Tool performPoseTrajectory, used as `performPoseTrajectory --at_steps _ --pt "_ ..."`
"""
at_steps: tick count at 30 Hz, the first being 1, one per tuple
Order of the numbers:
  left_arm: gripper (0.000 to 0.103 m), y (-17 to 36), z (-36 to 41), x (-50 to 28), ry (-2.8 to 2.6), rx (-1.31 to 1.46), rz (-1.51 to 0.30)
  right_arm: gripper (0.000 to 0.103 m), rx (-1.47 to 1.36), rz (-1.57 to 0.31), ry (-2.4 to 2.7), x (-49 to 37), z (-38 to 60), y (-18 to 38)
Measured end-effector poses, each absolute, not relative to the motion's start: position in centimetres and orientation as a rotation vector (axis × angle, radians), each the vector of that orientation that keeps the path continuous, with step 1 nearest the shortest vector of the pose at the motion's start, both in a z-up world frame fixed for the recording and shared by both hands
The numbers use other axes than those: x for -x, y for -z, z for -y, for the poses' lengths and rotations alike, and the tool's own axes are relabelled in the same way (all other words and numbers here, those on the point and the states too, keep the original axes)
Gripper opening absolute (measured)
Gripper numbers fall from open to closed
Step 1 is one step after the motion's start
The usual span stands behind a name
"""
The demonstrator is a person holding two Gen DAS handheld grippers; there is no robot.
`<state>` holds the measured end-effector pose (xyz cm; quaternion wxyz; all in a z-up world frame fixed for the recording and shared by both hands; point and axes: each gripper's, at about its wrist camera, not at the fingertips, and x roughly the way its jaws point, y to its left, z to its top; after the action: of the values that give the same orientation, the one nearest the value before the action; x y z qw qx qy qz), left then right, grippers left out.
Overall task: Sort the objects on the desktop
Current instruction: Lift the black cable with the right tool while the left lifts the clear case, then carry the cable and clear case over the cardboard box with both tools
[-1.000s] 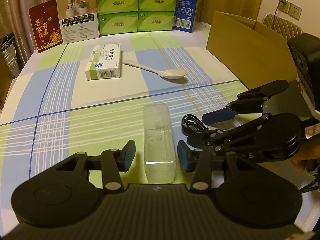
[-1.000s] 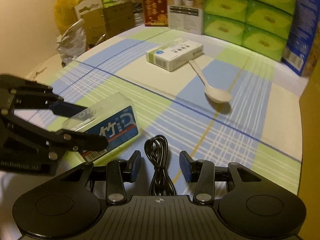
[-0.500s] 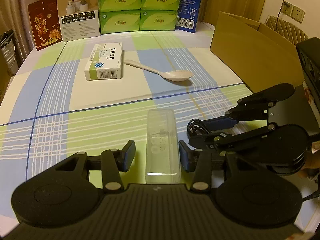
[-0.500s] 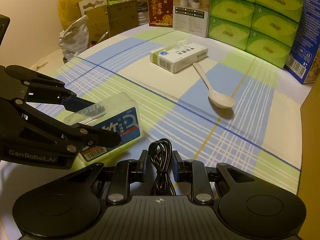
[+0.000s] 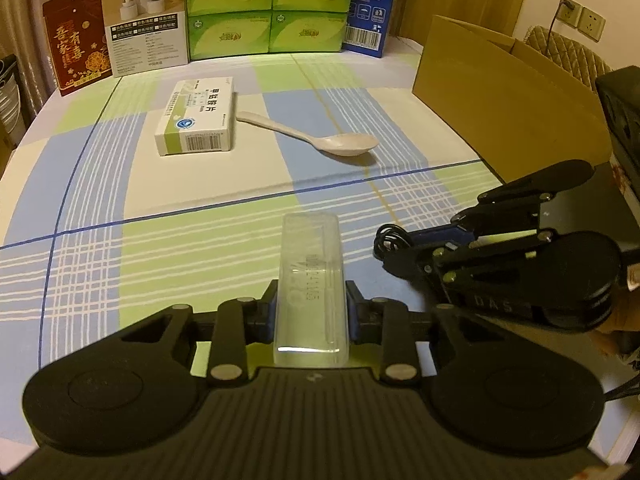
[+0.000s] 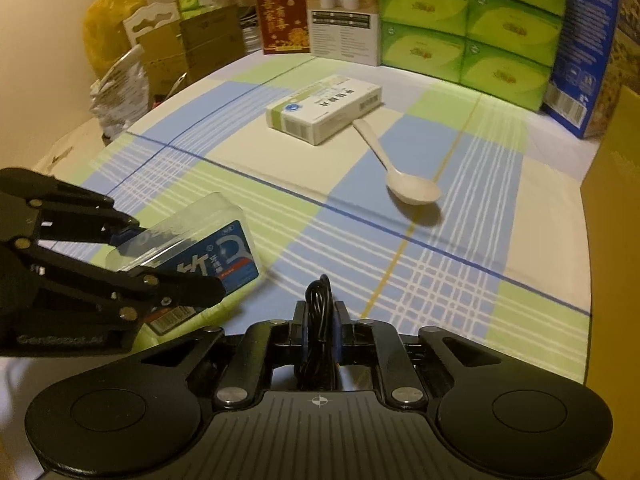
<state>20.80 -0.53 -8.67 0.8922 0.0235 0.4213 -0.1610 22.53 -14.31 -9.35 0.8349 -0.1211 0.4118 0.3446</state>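
Item: my left claw (image 5: 311, 312) closing on clear floss box (image 5: 310, 280), low over table (image 5: 200, 184); smooth walls may slip. My right claw (image 6: 320, 330) clamped on black cable (image 6: 319, 312); loose coil may snag.

Right gripper (image 5: 394, 246) casing: "DAS"
Red packet (image 5: 78, 40): large gold Chinese characters
Medicine box (image 5: 198, 118): Chinese title, barcode on its end
Clear floss box (image 6: 192, 248): Chinese label, barcode
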Motion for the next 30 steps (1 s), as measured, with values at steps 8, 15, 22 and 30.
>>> performPoseTrajectory --at_steps 8,15,22,30 --pt "0.026 8.2 0.3 -20.7 0.336 -0.030 -0.859 0.008 0.222 -0.840 -0.714 -22.4 14.5 8.5" --pt "0.026 7.6 -0.1 -20.5 0.325 -0.006 -0.844 0.008 0.184 -0.809 -0.671 -22.2 15.5 7.4" --pt "0.026 6.8 -0.1 -19.5 0.329 0.022 -0.833 0.008 0.167 -0.783 -0.645 -20.9 16.3 5.9" --pt "0.026 5.8 1.2 -16.6 0.326 -0.015 -0.828 0.008 0.105 -0.780 -0.576 -16.7 18.7 4.1"
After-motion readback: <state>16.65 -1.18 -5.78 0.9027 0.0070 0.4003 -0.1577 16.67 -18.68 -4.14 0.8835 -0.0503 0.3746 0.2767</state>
